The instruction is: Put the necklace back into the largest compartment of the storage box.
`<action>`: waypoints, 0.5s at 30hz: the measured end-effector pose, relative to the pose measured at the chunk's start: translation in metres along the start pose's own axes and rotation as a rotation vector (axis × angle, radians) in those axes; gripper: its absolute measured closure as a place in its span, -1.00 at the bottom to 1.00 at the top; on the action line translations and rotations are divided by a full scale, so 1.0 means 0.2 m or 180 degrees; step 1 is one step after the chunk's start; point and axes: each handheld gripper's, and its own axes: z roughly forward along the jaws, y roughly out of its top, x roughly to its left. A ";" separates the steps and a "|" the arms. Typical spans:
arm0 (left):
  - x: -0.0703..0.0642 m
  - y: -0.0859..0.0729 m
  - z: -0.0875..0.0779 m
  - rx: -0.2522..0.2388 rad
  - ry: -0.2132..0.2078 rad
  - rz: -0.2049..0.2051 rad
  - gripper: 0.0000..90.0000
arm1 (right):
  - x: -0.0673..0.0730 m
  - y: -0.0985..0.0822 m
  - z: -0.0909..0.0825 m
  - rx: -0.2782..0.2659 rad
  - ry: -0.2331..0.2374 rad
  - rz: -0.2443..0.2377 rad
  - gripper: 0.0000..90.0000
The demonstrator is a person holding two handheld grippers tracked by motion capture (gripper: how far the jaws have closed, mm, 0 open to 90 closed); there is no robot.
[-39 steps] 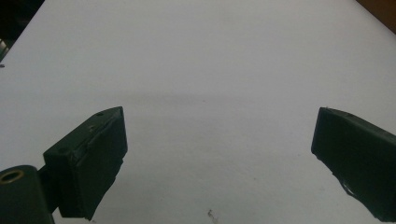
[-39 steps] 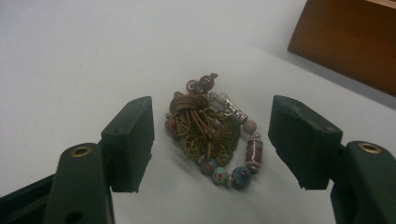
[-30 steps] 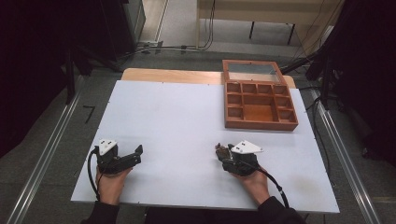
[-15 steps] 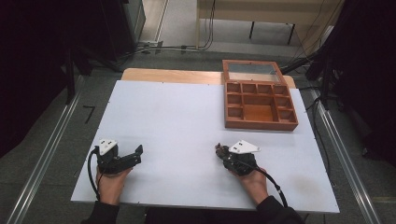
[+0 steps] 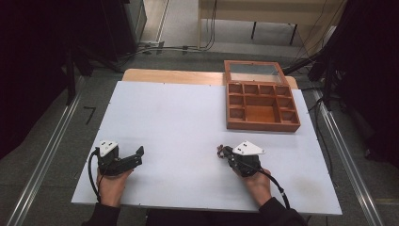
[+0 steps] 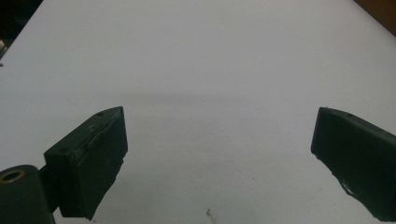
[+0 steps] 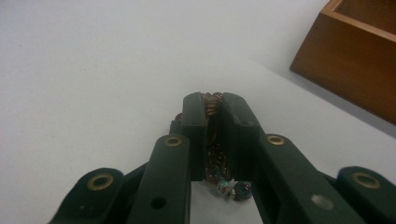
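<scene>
Right tool [image 7: 214, 105] has just been closing and now clamps a beaded bracelet [image 7: 215, 140] between its jaws, low over the white tabletop [image 5: 179, 122]. Left tool [image 6: 219, 140] stands open, holding nothing. Wooden box [image 5: 261, 123] sits well apart.

Right tool [image 5: 222, 153] (clamped) on beads [image 5: 219, 151]

A white counter [image 5: 179, 127] carries an open wooden compartment box [image 5: 261, 104] at two o'clock, its lid propped behind it.
</scene>
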 end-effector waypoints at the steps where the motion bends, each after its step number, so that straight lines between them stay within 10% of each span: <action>1: 0.00 0.00 0.00 0.0000 0.0000 0.0000 -0.90 | 0.00 0.00 -0.01 -0.0017 -0.0037 -0.0008 0.79; 15: 0.00 0.00 0.00 -0.0010 -0.0003 -0.0014 -0.90 | -0.09 0.03 -0.08 -0.0104 0.0000 0.0194 0.86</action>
